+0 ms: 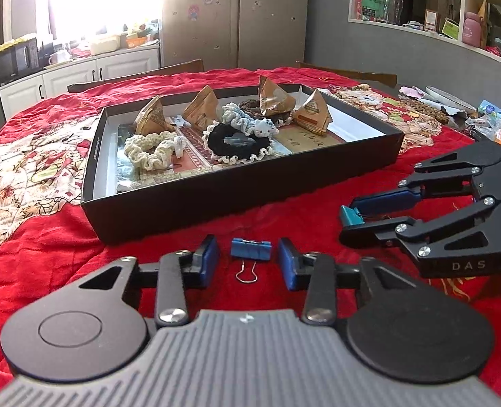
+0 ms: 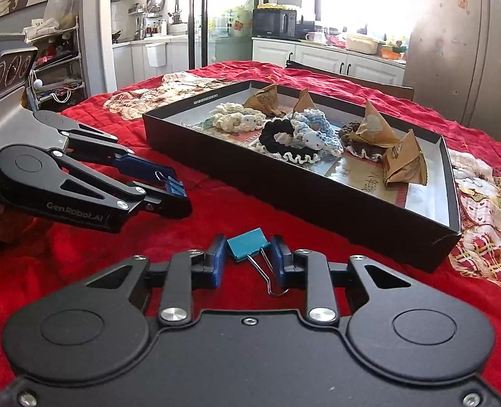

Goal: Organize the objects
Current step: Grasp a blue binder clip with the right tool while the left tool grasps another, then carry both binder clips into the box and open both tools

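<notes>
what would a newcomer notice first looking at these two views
Most striking is the black tray on the red quilted cloth, holding crocheted scrunchies and brown paper packets. In front of it, the left gripper brackets a blue binder clip with gaps on both sides, while the right gripper holds a teal binder clip between its pads.

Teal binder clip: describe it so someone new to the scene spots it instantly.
On the red quilted cloth, look just in front of the near wall of the black tray. The teal binder clip is the tilted one pinched in the right tongs. Its neighbour, between the open left tongs, is a dark blue binder clip.
</notes>
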A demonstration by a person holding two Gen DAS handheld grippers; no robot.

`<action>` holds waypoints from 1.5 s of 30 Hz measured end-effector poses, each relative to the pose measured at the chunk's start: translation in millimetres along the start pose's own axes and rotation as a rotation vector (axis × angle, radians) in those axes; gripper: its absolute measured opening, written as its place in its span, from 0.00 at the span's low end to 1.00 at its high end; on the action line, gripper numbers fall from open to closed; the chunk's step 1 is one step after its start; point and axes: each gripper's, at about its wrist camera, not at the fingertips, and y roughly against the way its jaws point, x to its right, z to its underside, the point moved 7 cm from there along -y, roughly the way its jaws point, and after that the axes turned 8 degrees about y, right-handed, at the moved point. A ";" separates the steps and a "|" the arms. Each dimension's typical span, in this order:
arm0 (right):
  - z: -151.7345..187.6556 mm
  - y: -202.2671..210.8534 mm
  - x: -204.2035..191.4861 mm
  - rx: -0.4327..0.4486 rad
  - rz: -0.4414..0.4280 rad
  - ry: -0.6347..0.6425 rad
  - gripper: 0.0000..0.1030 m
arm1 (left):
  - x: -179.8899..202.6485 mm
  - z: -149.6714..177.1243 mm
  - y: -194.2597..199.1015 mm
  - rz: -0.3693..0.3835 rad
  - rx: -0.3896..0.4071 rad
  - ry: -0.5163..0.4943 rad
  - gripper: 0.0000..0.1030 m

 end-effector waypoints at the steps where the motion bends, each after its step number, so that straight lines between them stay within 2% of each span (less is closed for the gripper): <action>1: -0.1 0.2 0.0 0.001 -0.002 -0.003 0.26 | 0.3 0.1 0.1 0.002 0.000 -0.003 0.36; 6: 0.1 1.3 -1.6 0.004 -0.005 -0.001 0.26 | 2.5 0.4 0.7 0.008 0.001 -0.010 0.28; 22: -0.5 5.4 -6.3 0.015 -0.021 -0.004 0.26 | 4.7 2.5 6.5 0.010 0.007 -0.017 0.27; 32: -3.2 17.7 -12.9 0.033 -0.032 0.005 0.26 | 13.1 3.3 20.8 0.061 -0.005 -0.023 0.27; 38: -16.7 34.2 -12.6 0.083 -0.024 0.009 0.26 | 14.3 -13.6 37.8 0.080 0.038 -0.013 0.27; 45: -43.3 47.1 -3.7 0.128 0.026 0.013 0.26 | 3.6 -44.3 49.1 0.048 0.112 -0.005 0.27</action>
